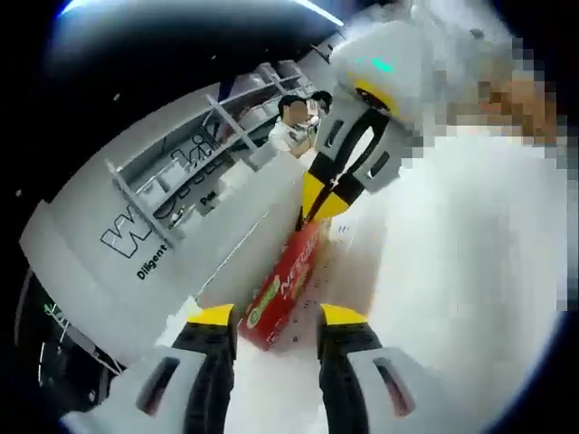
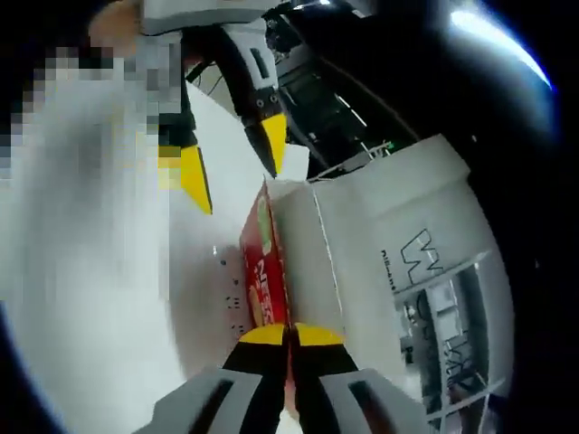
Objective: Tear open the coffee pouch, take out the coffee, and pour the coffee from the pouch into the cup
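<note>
**A:** ok so where's the pouch at in this one?

**B:** The long red coffee stick pouch with white lettering and a green oval near one end [image 1: 288, 287] is up in the air between the two grippers, not lying on anything. In the right gripper view the same pouch [image 2: 262, 271] runs straight up from the right gripper [image 2: 289, 336], whose black jaws with yellow tips are pinched together on its near end, with just a sliver of red between the tips. So that one is clamped on the pouch for sure.

**A:** and the left one?

**B:** The left gripper [image 1: 276, 316] has its jaws spread wide. In the left gripper view the green-oval end of the pouch sits in the gap between the two yellow tips, and I can't see it touching either one. From the right gripper view you see the left gripper [image 2: 233, 172] coming in from the top, jaws apart, with the far end of the pouch just below them.

**A:** does the right gripper show in the left view too?

**B:** Yep, right gripper [image 1: 324, 201] comes down from the upper right, yellow tips closed on the top end of the pouch.

**A:** background?

**B:** A white wall panel with outlined black lettering [image 1: 136, 237], plus a person's white sleeve [image 1: 470, 271] taking up the right side. The pouch looks unopened as far as I can tell, but it's blurry.
</note>
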`<control>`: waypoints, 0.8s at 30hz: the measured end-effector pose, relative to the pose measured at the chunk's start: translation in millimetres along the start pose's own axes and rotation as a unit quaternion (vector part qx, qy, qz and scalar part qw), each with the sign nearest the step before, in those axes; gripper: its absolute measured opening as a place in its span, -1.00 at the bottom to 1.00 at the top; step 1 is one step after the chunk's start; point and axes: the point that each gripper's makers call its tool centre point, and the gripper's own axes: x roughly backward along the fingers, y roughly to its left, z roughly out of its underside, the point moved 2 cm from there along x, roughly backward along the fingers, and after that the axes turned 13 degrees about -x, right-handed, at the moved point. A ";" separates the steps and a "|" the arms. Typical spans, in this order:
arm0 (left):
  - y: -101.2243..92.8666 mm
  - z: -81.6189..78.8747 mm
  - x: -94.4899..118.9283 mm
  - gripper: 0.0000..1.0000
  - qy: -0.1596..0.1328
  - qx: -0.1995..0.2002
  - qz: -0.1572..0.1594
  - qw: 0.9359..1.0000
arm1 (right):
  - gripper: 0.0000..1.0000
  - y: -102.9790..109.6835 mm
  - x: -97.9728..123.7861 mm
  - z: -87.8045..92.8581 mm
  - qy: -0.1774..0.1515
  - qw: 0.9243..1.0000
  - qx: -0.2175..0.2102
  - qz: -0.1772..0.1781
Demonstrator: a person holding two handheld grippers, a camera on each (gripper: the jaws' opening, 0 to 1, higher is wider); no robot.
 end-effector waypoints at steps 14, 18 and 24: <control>-10.8 29.8 -11.8 -0.47 0.047 -0.054 0.008 0.997 | -0.96 34.8 -5.6 -6.5 -0.013 1.000 0.024 -0.013; -13.9 29.6 -14.5 -0.56 0.057 -0.093 0.003 0.994 | -0.96 45.0 -3.7 0.0 -0.022 0.999 0.020 -0.020; -25.8 30.8 -22.4 -0.66 0.084 -0.151 0.010 0.985 | -0.96 46.1 -13.4 1.4 -0.024 0.999 0.031 -0.034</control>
